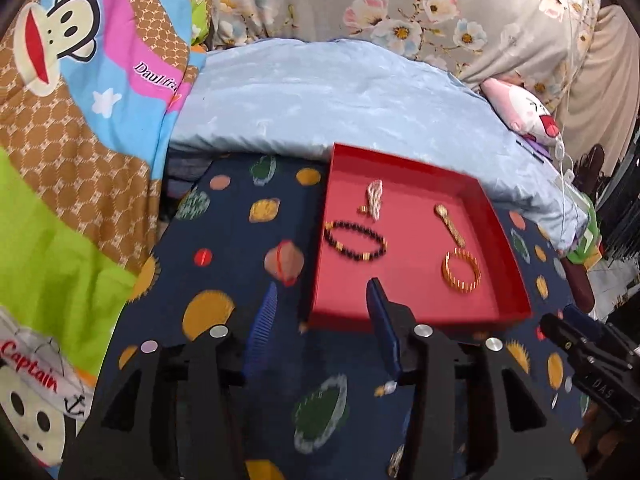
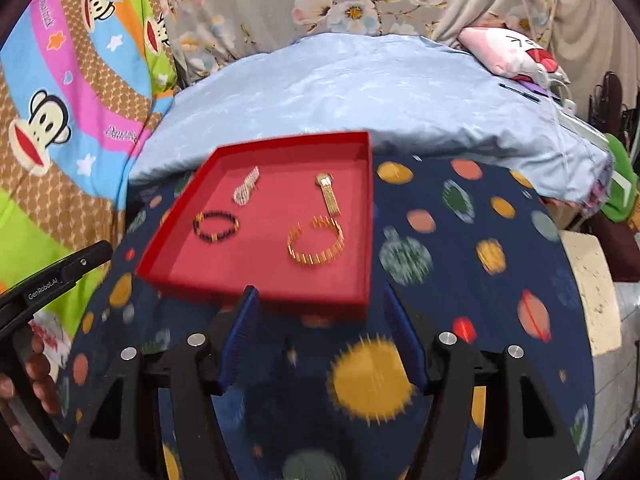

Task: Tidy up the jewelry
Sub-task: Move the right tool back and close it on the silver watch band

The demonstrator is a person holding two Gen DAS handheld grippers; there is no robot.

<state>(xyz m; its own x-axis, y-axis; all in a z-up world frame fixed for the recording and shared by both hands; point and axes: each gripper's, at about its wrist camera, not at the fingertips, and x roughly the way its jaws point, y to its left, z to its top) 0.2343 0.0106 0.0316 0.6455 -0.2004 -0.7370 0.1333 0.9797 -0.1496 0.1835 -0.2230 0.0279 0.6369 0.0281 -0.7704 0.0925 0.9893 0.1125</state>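
A red tray point(image 1: 505, 240) point(image 2: 280, 300) lies on a navy cloth with printed planets. In it are a black bead bracelet point(image 1: 352, 252) point(image 2: 216, 238), a gold bangle point(image 1: 460, 286) point(image 2: 316, 262), a gold strap piece point(image 1: 452, 228) point(image 2: 330, 196) and a white braided piece point(image 1: 375, 198) point(image 2: 246, 188). My left gripper point(image 1: 324, 286) hovers open at the tray's near left corner, holding nothing. My right gripper point(image 2: 320, 289) is open over the tray's near edge, also holding nothing. Each gripper's black body shows at the side of the other's view.
The navy cloth point(image 2: 440, 240) covers a rounded surface. A light blue quilt point(image 1: 320, 92) rises behind the tray. Cartoon monkey bedding point(image 1: 80, 120) lies to the left. A pink and white plush toy point(image 2: 508, 52) and cables sit at the far right. A hand point(image 2: 38, 372) grips the left tool.
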